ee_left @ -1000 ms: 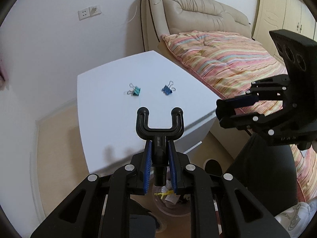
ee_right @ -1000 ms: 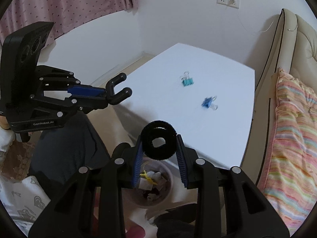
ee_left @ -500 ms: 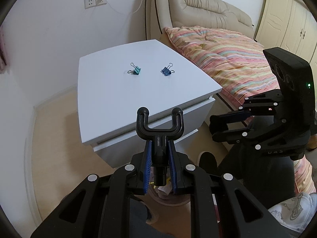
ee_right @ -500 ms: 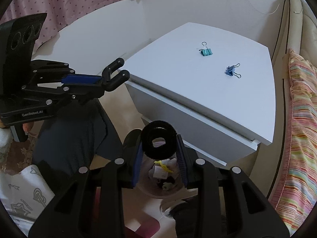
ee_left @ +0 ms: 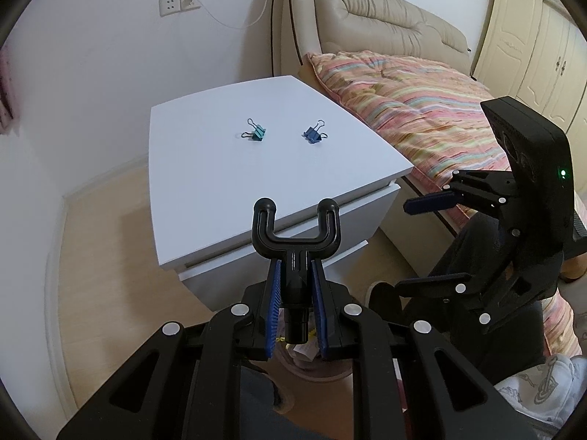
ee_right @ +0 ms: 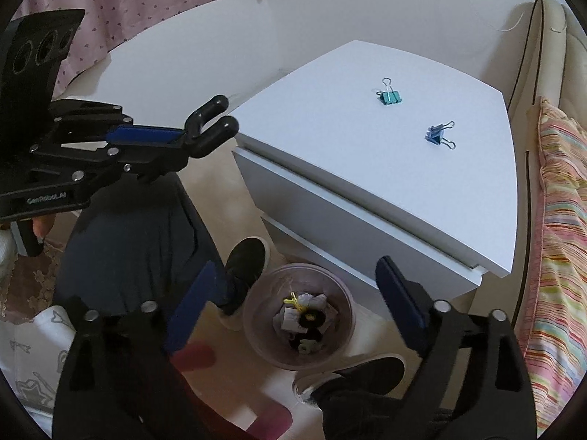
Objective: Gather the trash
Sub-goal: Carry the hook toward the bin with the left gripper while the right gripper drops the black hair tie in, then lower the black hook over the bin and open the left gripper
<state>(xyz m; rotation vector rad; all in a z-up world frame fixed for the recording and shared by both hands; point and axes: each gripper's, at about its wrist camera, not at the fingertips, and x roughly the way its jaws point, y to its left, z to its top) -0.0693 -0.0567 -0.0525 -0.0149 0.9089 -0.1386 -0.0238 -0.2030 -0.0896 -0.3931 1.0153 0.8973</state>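
My left gripper [ee_left: 295,315] is shut on a black U-shaped plastic holder [ee_left: 295,236], held above the floor in front of the white nightstand [ee_left: 205,168]; the gripper also shows in the right wrist view [ee_right: 146,135]. My right gripper [ee_right: 293,304] is open and empty above a clear round trash bin [ee_right: 256,304]. A black ring [ee_right: 310,321] lies in the bin among paper scraps. A teal binder clip [ee_left: 255,132] and a blue binder clip [ee_left: 312,132] lie on the nightstand top.
A bed with a striped quilt [ee_left: 422,110] stands right of the nightstand. The person's legs and black shoes [ee_right: 245,260] are beside the bin. Cream wardrobe doors [ee_left: 532,55] are at the far right. A pink curtain [ee_right: 110,3] hangs at the left.
My right gripper opened and the black ring fell into the bin. Both grippers drew back from the nightstand and lowered toward the bin. The left one kept its hold.
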